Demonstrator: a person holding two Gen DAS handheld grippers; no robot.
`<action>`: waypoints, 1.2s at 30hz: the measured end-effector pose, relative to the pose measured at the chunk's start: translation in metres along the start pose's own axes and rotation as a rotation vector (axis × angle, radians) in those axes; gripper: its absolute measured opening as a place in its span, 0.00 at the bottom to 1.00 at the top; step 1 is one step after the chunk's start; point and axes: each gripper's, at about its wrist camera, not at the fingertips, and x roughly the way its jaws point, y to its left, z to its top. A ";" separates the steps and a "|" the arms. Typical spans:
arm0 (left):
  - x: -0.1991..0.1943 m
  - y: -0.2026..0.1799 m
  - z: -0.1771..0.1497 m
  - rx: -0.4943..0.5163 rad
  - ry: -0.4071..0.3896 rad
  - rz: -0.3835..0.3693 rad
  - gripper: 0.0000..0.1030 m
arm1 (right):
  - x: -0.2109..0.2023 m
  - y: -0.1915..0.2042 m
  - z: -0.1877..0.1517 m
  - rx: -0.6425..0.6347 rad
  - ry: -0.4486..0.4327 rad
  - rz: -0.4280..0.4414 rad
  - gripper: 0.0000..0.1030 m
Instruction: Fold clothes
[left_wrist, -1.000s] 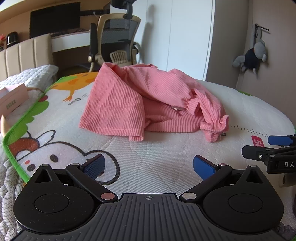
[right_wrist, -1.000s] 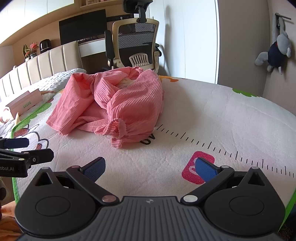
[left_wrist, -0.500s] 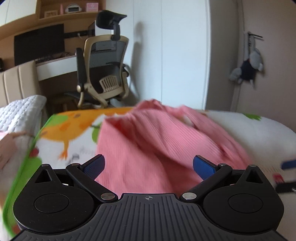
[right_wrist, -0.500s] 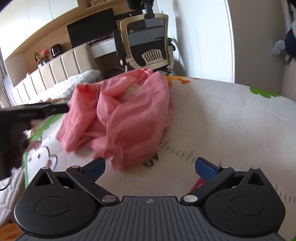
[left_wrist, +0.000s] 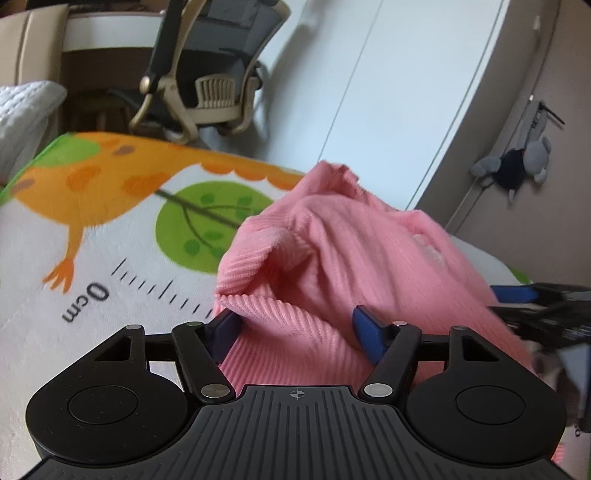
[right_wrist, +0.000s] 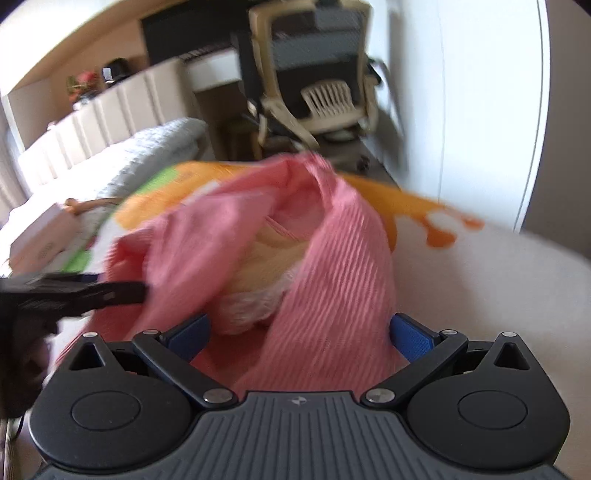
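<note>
Closing in on the garment is the change of the last second: both hand-held grippers, then held back over bare mat with the cloth well ahead, are now pushed right into it.

- Bed with printed play mat (left_wrist: 110, 229): carries everything. Giraffe and tree print and a ruler scale are seen at the far left.
- Pink ribbed garment (left_wrist: 332, 258): lies in a rumpled heap on the mat, right of the ruler's zero mark, with folds standing up and a pale inner layer (right_wrist: 258, 280) exposed. No flat, squared shape is seen, so it is judged not yet folded.
- Left hand-held gripper (left_wrist: 299, 332): jaws stand wide apart, with a ridge of cloth between the blue pads; nothing is clamped.
- Right hand-held gripper (right_wrist: 299, 332): also wide open, straddling a raised fold; nothing is held. This view is blurred by motion.
- Meaning for the task: grips on two parts of the heap appear to be set up, probably to lift and spread it. Which edges lie between the pads cannot be told.

Surroundings: office chair (left_wrist: 207, 74) and desk beyond the far edge; white quilt (right_wrist: 147, 155) and a pale box (right_wrist: 44, 232) at the left; plush toy (left_wrist: 517, 170) hanging on the right wall.

Obstructions: bunched layers may be caught together; the two tools work near each other.
</note>
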 end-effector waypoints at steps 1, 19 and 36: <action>0.001 0.002 -0.001 -0.005 0.006 0.003 0.70 | 0.010 -0.007 -0.004 0.055 0.021 0.011 1.00; -0.007 -0.033 -0.023 0.111 0.050 0.052 0.14 | -0.022 -0.017 -0.037 -0.036 0.002 0.033 0.21; -0.148 -0.134 -0.114 0.336 0.114 -0.191 0.45 | -0.256 -0.018 -0.134 -0.310 -0.121 0.097 0.72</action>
